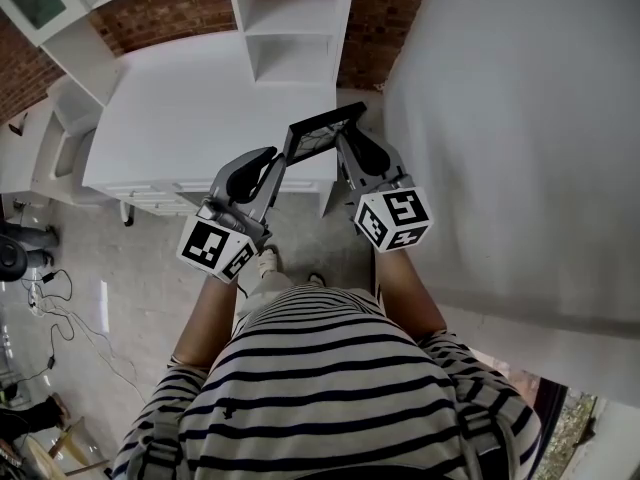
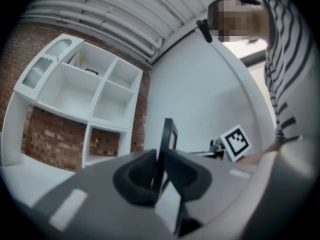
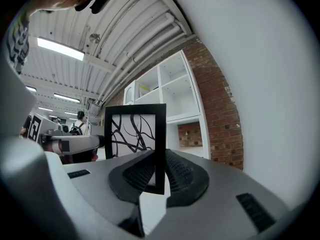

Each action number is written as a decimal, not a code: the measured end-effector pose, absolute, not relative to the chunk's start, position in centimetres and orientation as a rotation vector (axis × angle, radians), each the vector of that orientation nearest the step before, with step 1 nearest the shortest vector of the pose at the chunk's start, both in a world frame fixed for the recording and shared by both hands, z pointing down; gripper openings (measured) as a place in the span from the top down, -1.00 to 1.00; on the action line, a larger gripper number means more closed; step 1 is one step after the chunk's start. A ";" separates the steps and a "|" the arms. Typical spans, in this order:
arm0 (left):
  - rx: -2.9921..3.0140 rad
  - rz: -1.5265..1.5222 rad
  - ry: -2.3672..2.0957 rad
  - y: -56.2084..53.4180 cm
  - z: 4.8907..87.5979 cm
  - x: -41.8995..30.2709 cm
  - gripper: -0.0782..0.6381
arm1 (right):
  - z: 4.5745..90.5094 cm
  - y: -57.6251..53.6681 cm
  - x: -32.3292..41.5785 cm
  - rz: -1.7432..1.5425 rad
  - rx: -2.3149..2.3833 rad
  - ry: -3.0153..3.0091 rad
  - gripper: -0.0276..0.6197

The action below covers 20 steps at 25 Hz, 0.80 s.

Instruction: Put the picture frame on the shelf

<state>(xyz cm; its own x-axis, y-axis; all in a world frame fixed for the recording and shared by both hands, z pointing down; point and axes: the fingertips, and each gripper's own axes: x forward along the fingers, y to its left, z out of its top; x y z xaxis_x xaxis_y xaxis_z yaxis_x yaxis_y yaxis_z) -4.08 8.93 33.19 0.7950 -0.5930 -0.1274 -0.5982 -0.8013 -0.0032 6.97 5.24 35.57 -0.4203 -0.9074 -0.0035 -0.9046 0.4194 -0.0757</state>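
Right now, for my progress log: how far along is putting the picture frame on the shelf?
Done: the picture frame is off any surface, clamped by both the left hand-held gripper and the right hand-held gripper, one on each side edge. In hand: it hangs in the air by the white table, short of the shelf. Left: carry it to a compartment, stand it there, release.

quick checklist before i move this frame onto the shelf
1. Left gripper jaws shut on the frame edge: ok.
2. Right gripper jaws shut on the frame's other side: ok.
3. Frame held in the air, off the desk: ok.
4. Shelf ahead, past the desk, with open bays facing the frame: ok.
5. Stand on the frame's back ready to prop it: cannot tell.
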 end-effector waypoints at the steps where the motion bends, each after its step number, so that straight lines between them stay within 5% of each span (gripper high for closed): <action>1: -2.936 0.192 0.976 8.9 33.1 -4.0 0.67 | 35.6 5.2 7.1 -0.095 -1.666 2.612 0.73; 20: -2.974 0.219 0.956 -2.0 34.3 -4.1 0.67 | 36.6 -5.1 7.0 -0.104 -1.718 2.644 0.73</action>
